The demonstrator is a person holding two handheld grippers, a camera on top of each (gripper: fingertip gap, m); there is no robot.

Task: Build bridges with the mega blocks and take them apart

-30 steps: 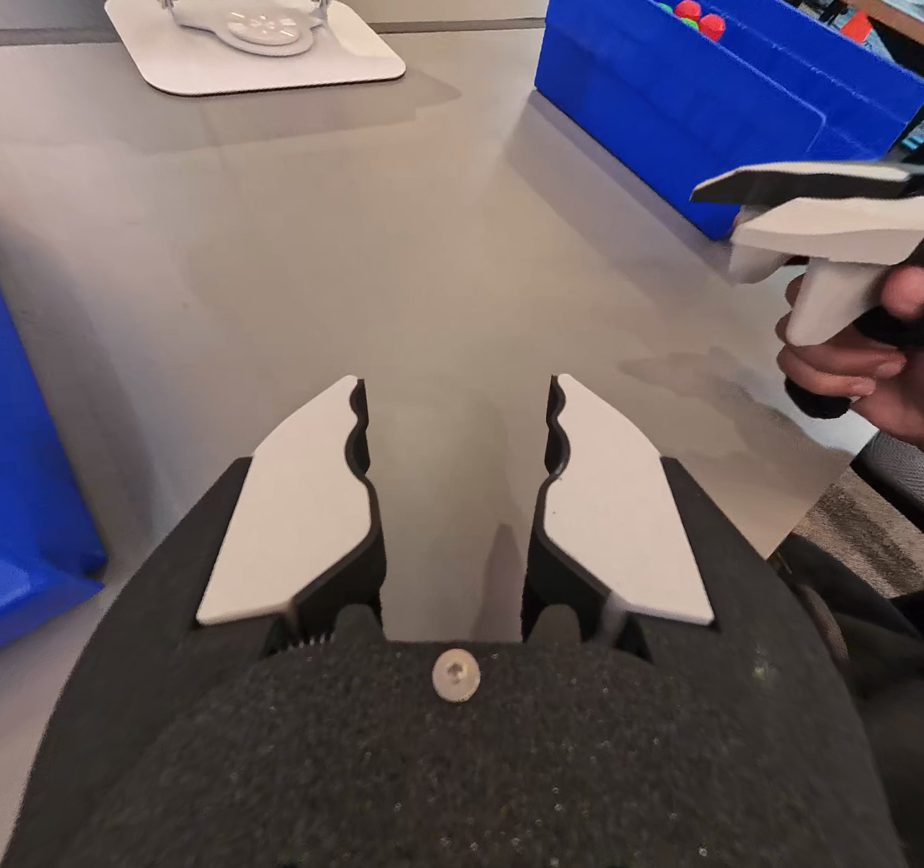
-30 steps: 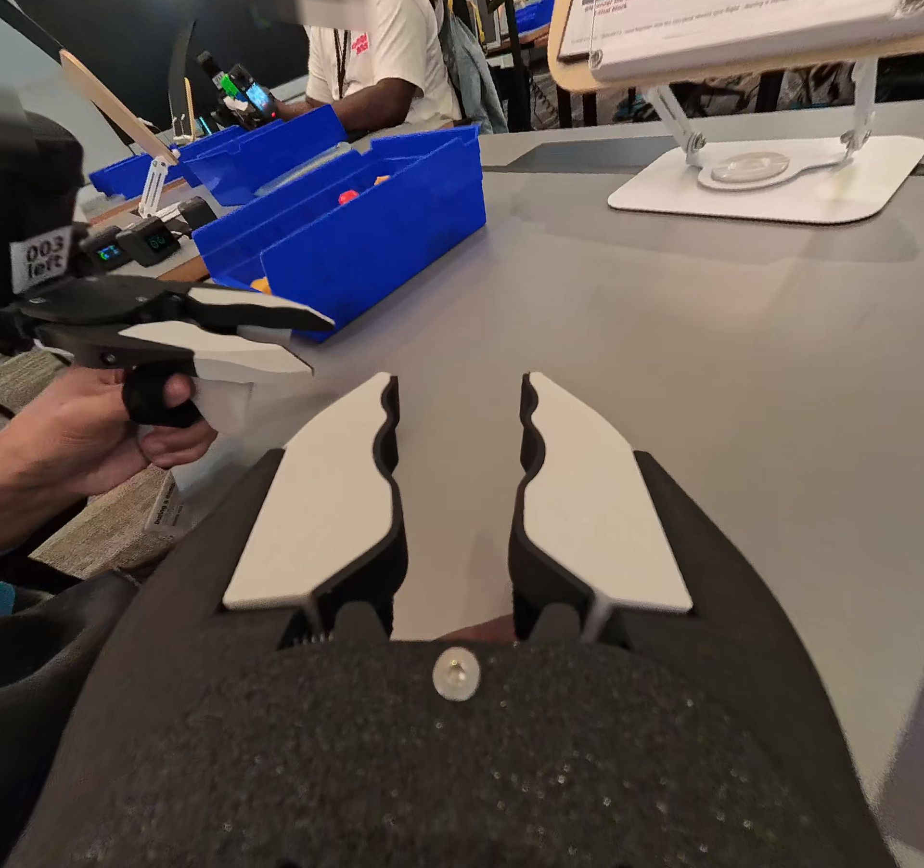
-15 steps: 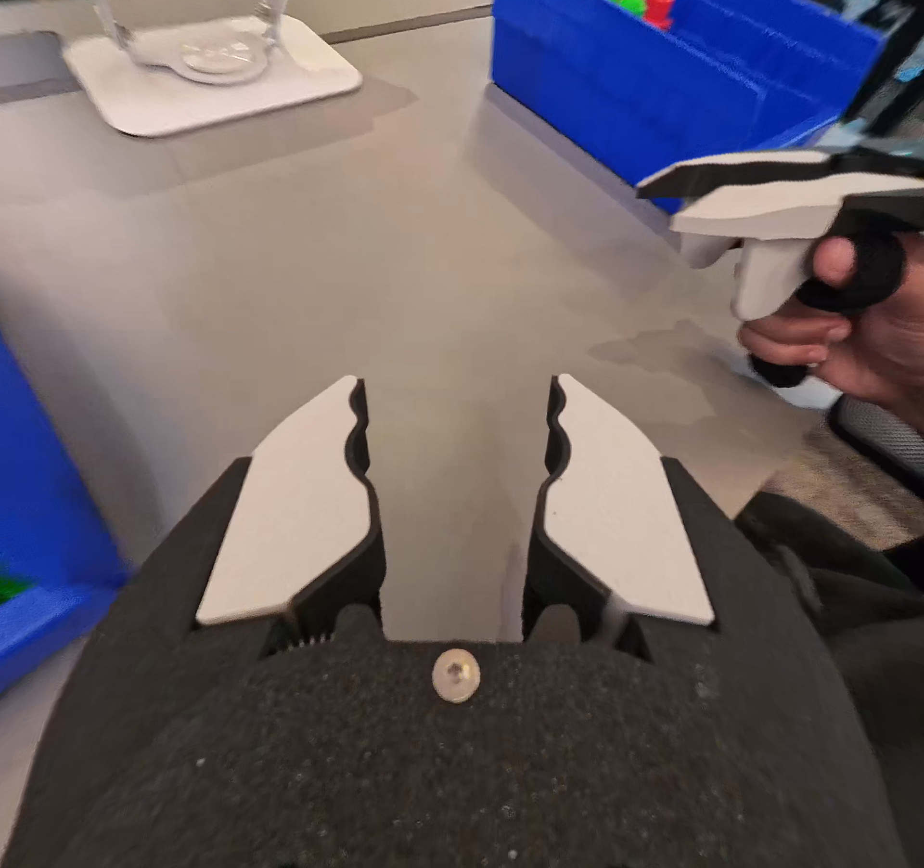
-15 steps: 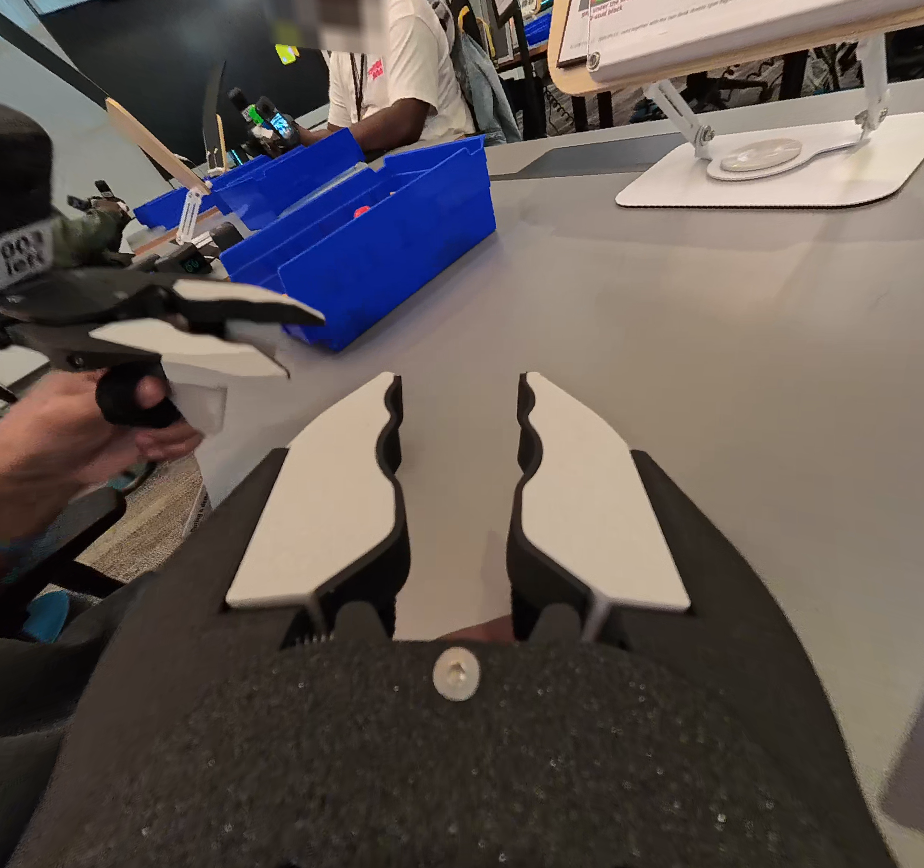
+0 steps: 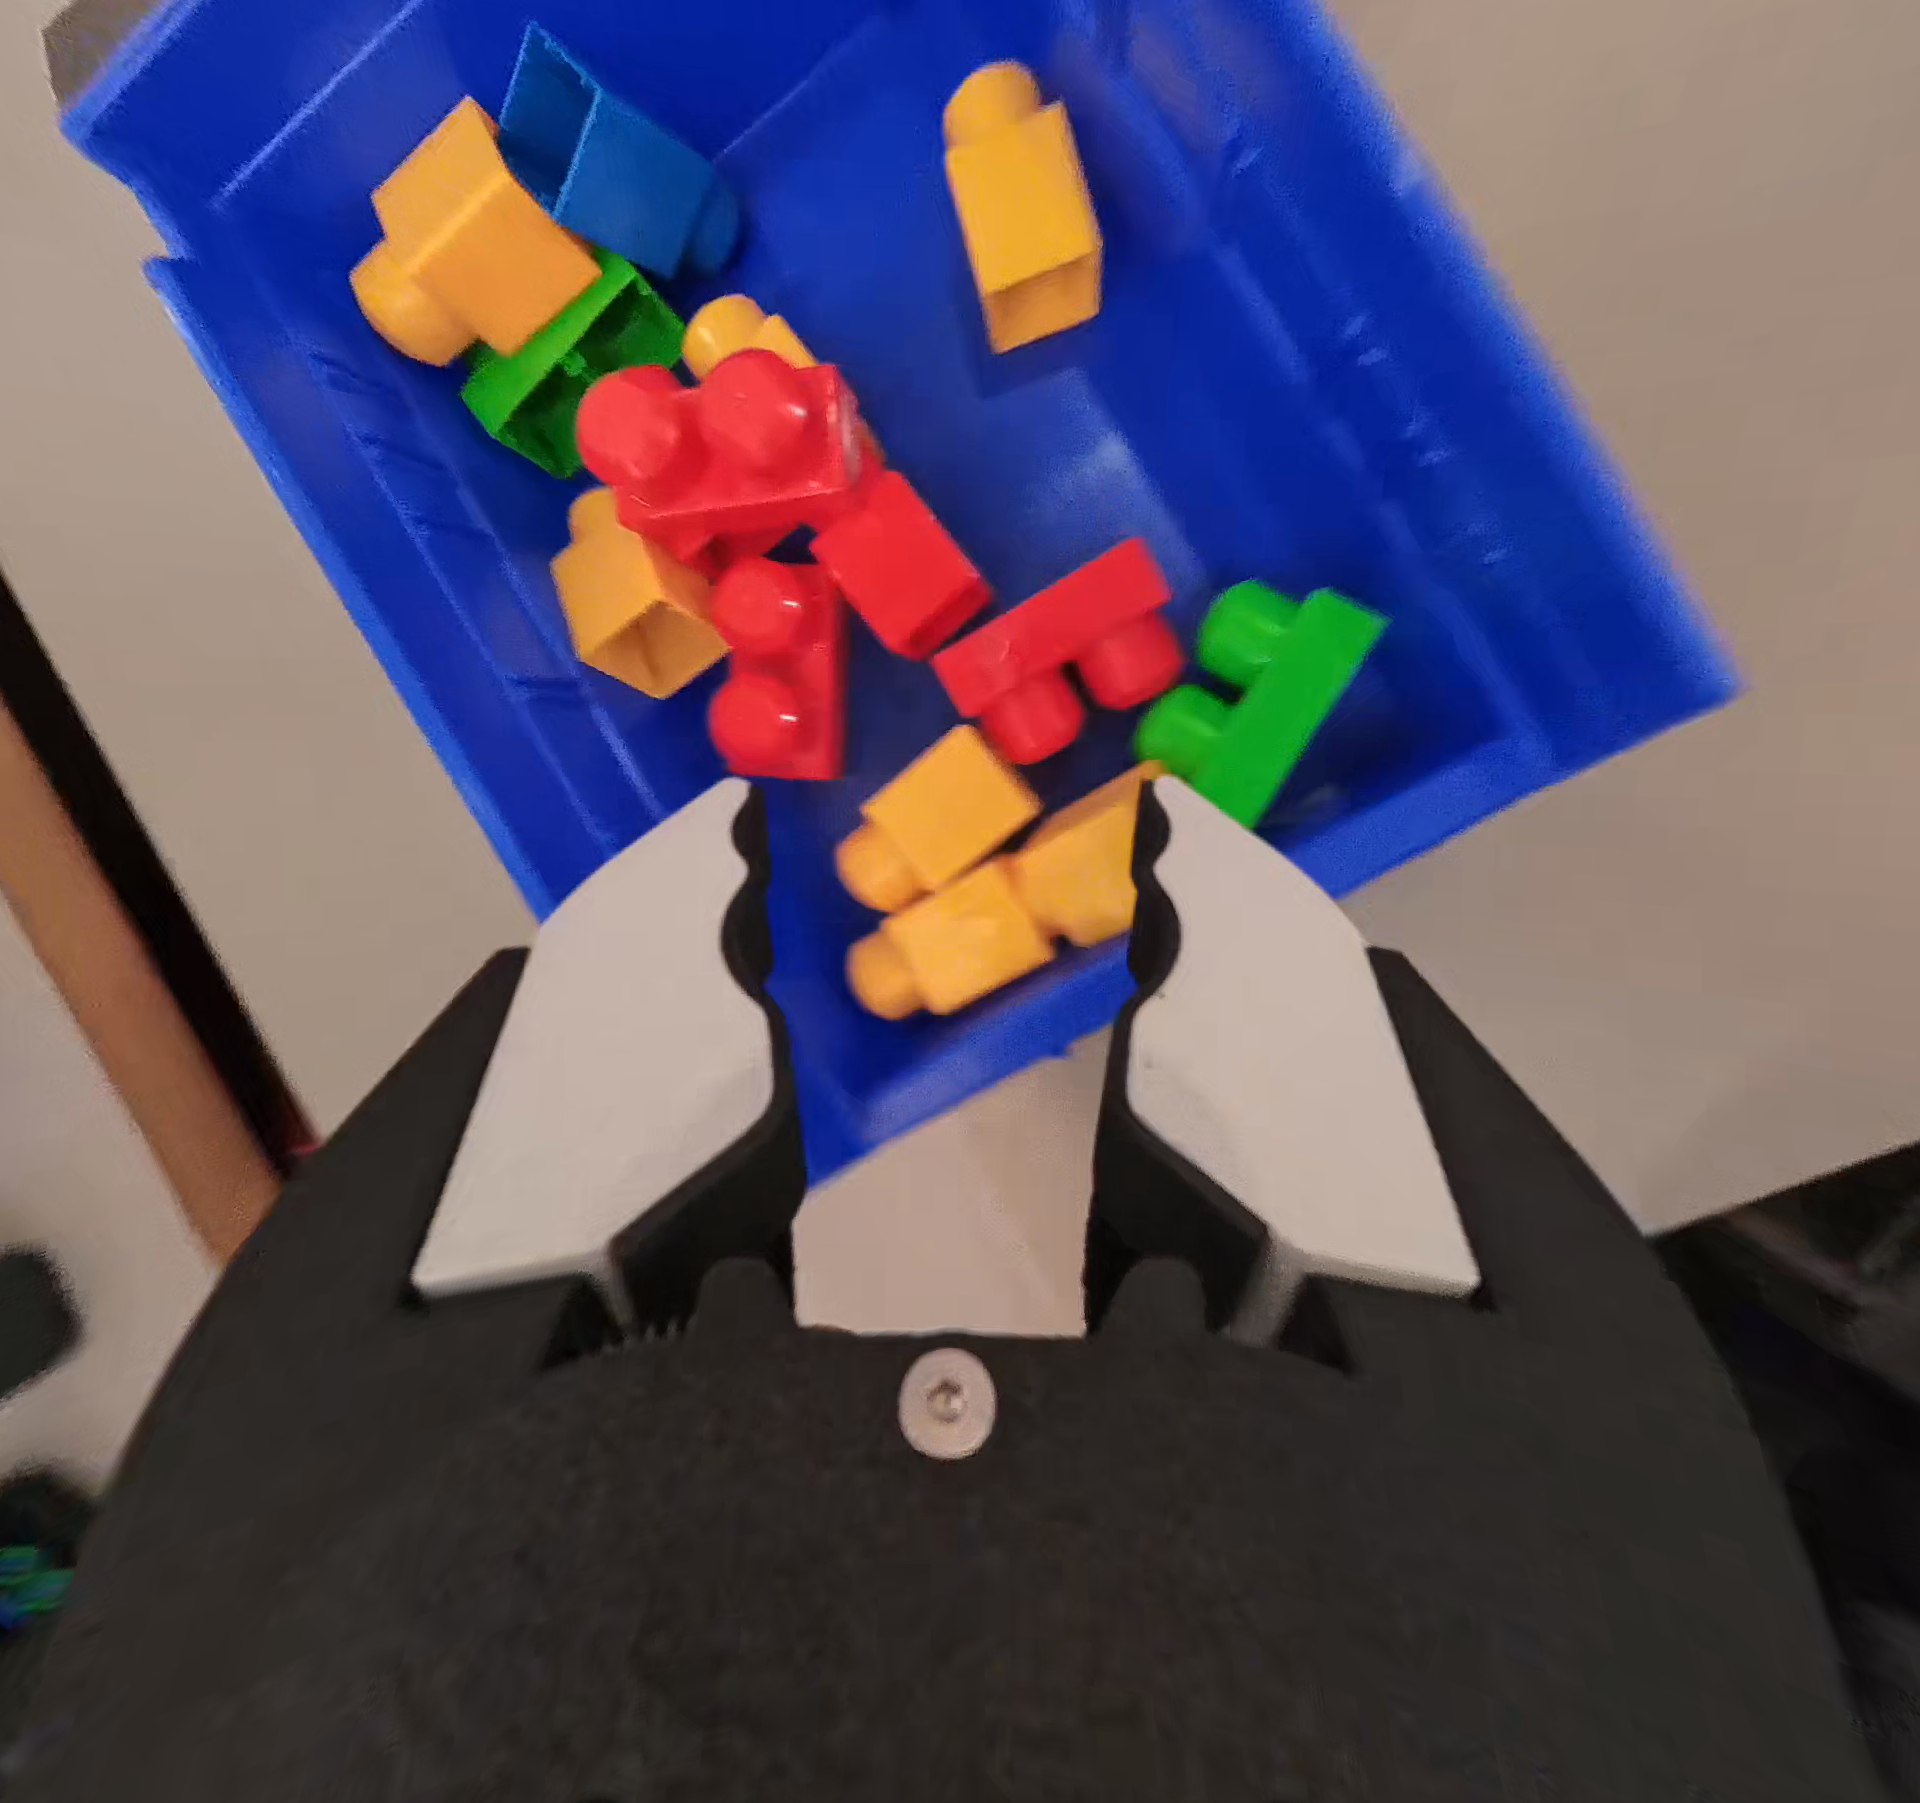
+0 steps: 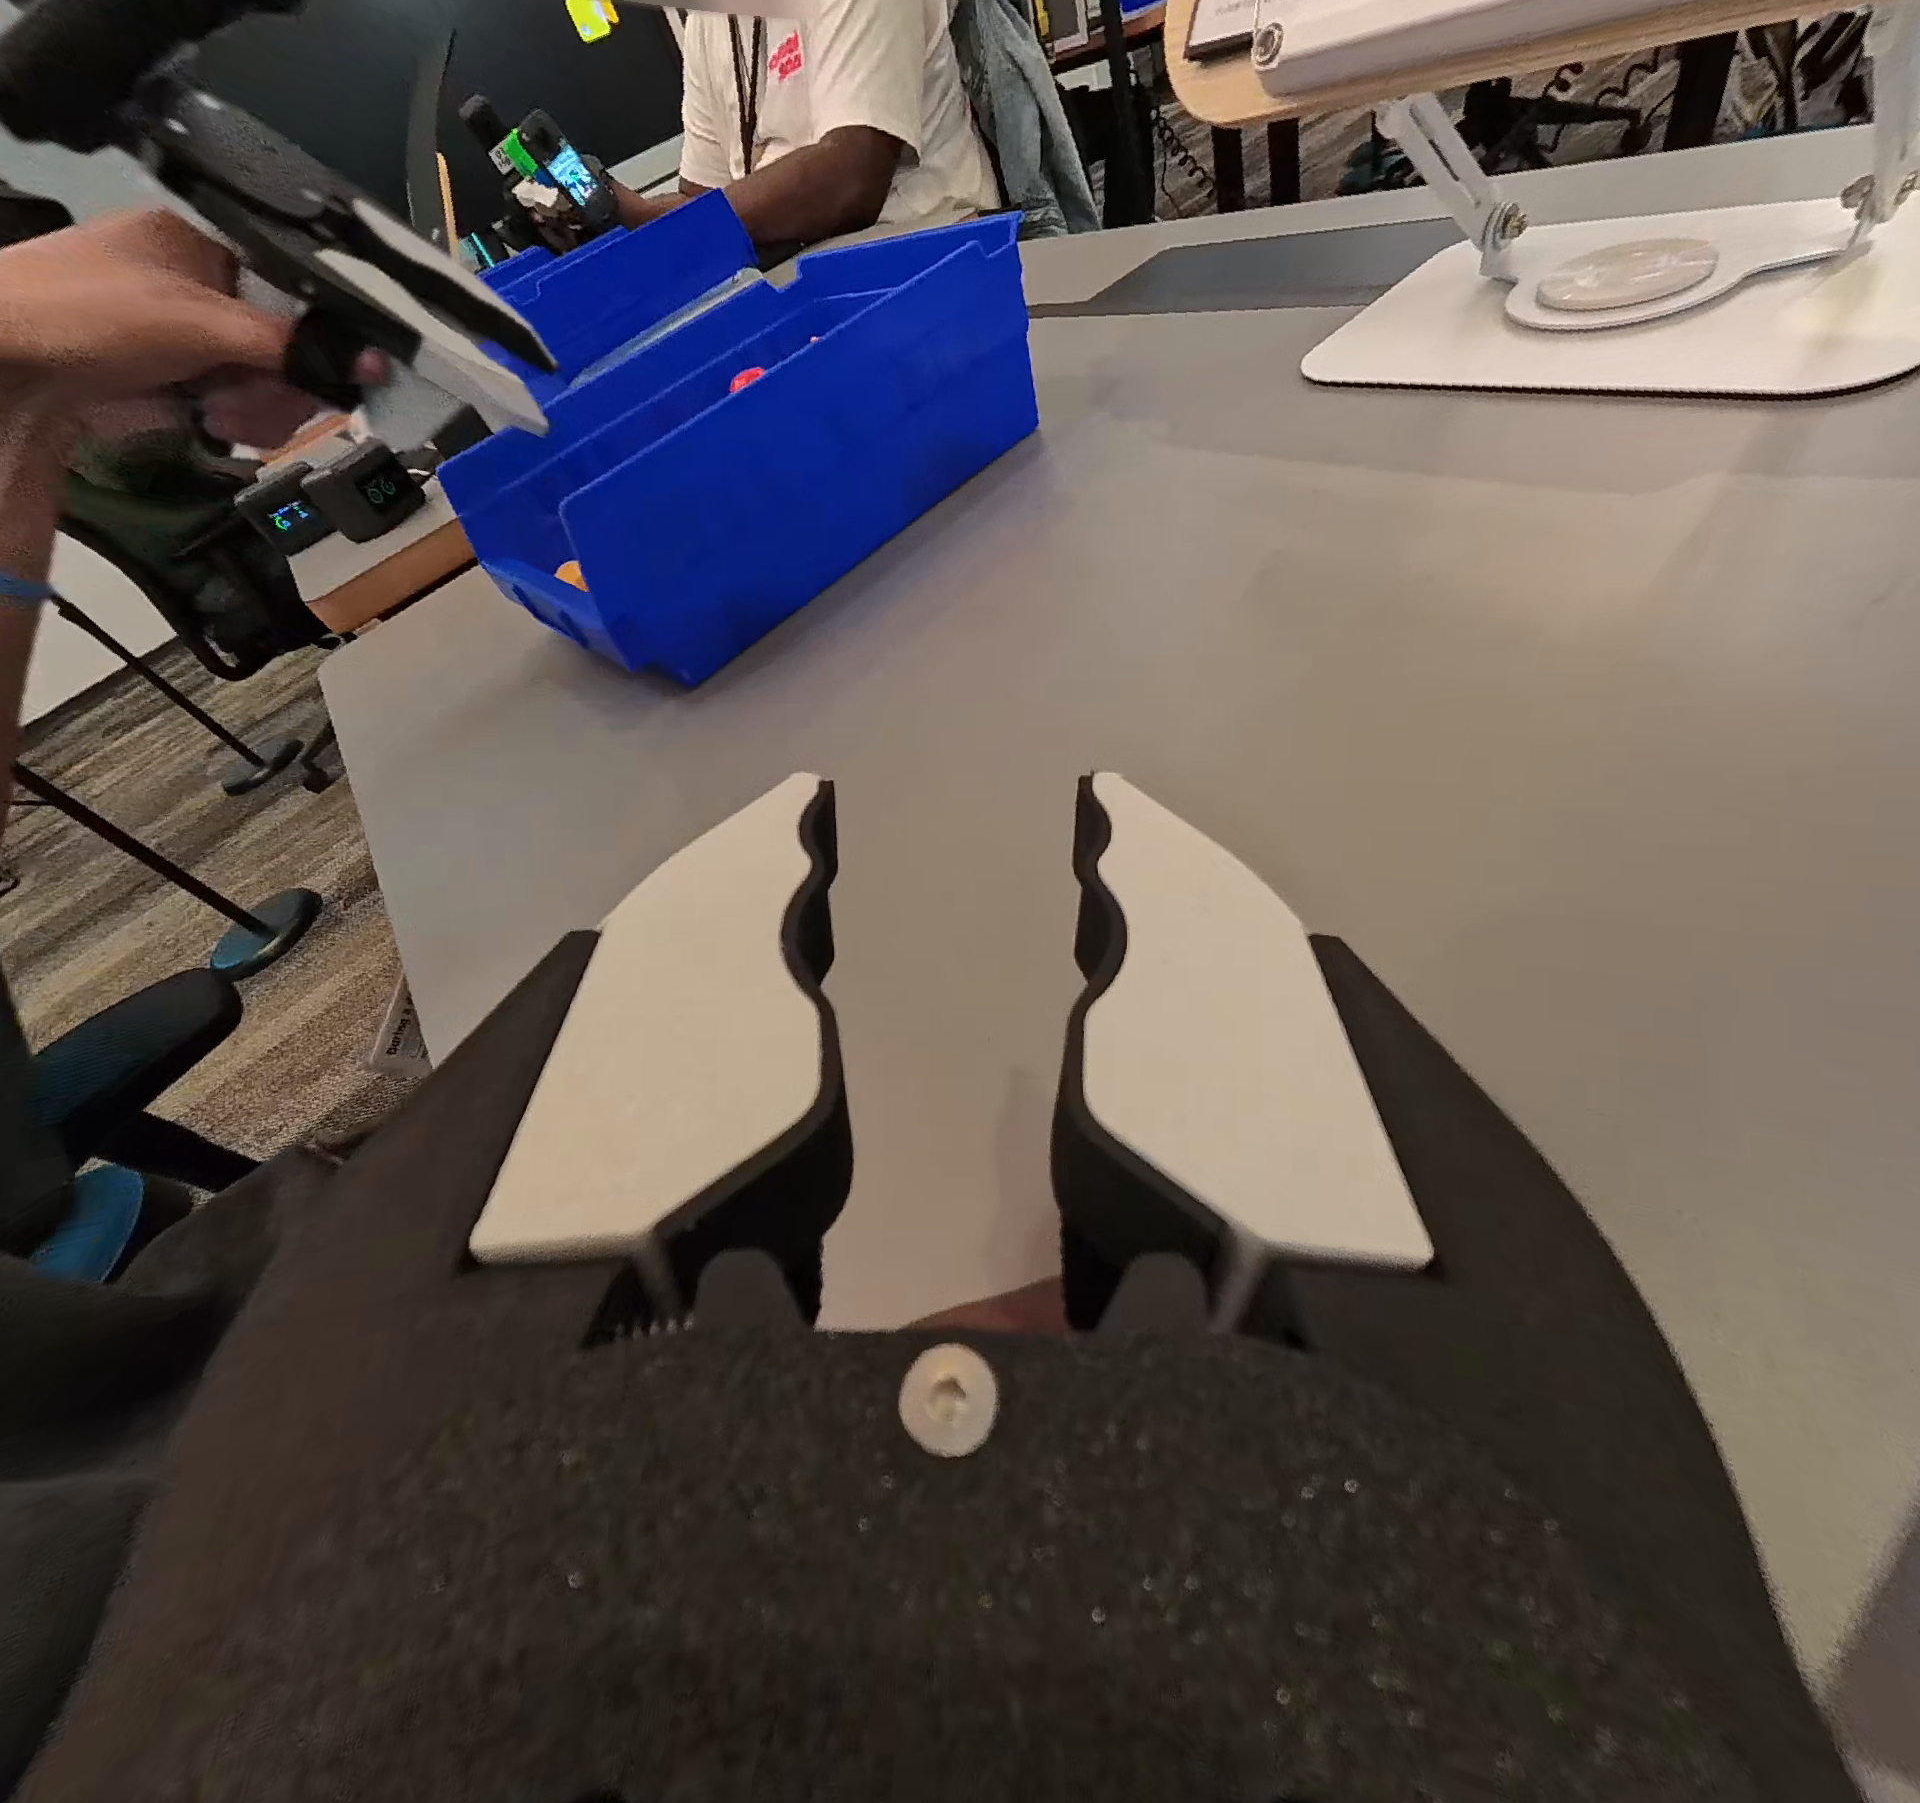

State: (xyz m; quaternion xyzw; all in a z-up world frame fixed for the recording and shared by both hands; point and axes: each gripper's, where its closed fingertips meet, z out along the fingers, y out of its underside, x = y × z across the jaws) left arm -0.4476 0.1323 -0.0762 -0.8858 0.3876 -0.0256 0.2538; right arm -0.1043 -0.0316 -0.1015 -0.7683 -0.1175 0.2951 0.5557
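We find the left gripper above the blue bin, fingers spread wide and gripping nothing. The bin holds loose blocks: yellow blocks at left, red blocks heaped mid-bin, a blue block near the far end and a green block at right. All lie unjoined. The bin sits on a grey table. The right gripper hangs over bare table, part open and empty. A white stand stands at far right.

A grey worktop carries a white tilted document stand. Striped carpet covers the floor, with a black office chair nearby. A person in a white shirt sits behind.
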